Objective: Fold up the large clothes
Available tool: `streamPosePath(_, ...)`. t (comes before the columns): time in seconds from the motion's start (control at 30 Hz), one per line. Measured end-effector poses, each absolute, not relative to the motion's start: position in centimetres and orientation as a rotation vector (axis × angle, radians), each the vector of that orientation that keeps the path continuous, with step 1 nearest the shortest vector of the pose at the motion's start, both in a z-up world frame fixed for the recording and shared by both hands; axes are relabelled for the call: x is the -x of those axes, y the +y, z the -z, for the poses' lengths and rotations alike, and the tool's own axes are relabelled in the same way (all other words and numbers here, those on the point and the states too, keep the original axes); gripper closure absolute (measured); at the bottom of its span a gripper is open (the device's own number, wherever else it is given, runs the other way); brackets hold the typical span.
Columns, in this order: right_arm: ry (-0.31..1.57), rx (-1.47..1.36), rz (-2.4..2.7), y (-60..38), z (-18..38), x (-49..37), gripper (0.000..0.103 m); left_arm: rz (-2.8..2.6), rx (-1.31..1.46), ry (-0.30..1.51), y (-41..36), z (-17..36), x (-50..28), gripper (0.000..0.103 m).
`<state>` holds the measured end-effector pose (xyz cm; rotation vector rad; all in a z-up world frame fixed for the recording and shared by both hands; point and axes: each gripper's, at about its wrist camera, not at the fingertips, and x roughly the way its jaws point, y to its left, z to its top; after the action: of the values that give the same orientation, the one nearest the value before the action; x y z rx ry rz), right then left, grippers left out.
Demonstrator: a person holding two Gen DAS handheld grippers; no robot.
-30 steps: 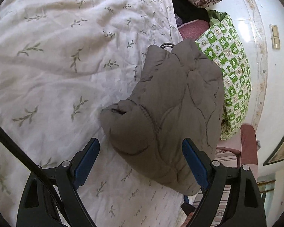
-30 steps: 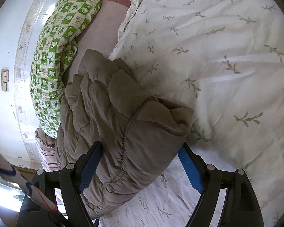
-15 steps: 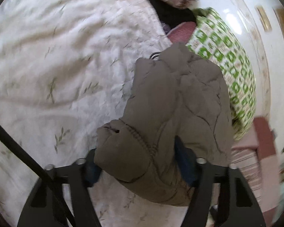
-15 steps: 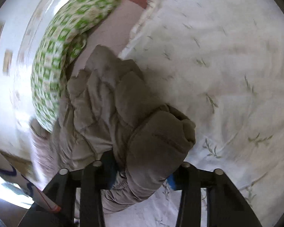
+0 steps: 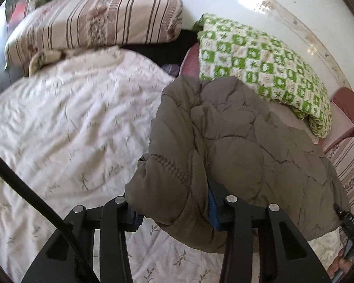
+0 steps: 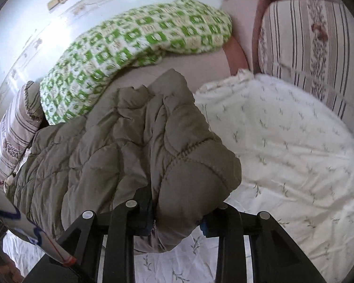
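Now both grippers are clamped on the same grey-brown quilted jacket [image 5: 243, 155], one at each end of its near edge. In the left wrist view the left gripper [image 5: 174, 208] sits at the bottom centre of the frame; its jaws have just been closing and a thick padded fold with a stitched seam is squeezed between the blue pads [image 5: 212, 212], bulging out over the left one. The rest of the jacket spreads up and to the right across the middle of the frame, its far edge touching the green-and-white checked blanket [image 5: 259, 68] at upper right. A striped pillow [image 5: 94, 21] lies at upper left, and the white leaf-print bedspread [image 5: 66, 127] fills the left half.

In the right wrist view the right gripper [image 6: 178, 220] is at bottom centre, its jaws likewise just closed in on a bulky fold of the jacket [image 6: 120, 155], which swells above the fingers and hides most of the pads. The garment runs off to the left and upward, against the checked blanket [image 6: 134, 44] at upper centre. The bedspread [image 6: 285, 146] occupies the right side, with a striped pillow [image 6: 316, 37] at upper right.
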<state>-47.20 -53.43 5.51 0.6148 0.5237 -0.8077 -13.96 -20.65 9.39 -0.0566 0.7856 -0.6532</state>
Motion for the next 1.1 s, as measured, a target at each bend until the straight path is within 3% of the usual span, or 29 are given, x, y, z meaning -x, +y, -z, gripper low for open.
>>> streamPosePath(0.53,0.456,-0.549,0.732,-47.4,-10.7,52.6,0.072,0.680,0.075,0.713,-14.8,-13.9,20.0,0.062)
streamPosePath(0.97,0.558,-0.703,0.741,-45.0,-5.1,57.4,0.072,0.627,0.064,0.856,-10.6,-9.0,23.7,0.059)
streamPosePath(1.1,0.593,-0.822,0.733,-46.3,-2.7,58.1,0.064,0.606,0.119,0.970,-9.5,-6.4,22.8,0.047)
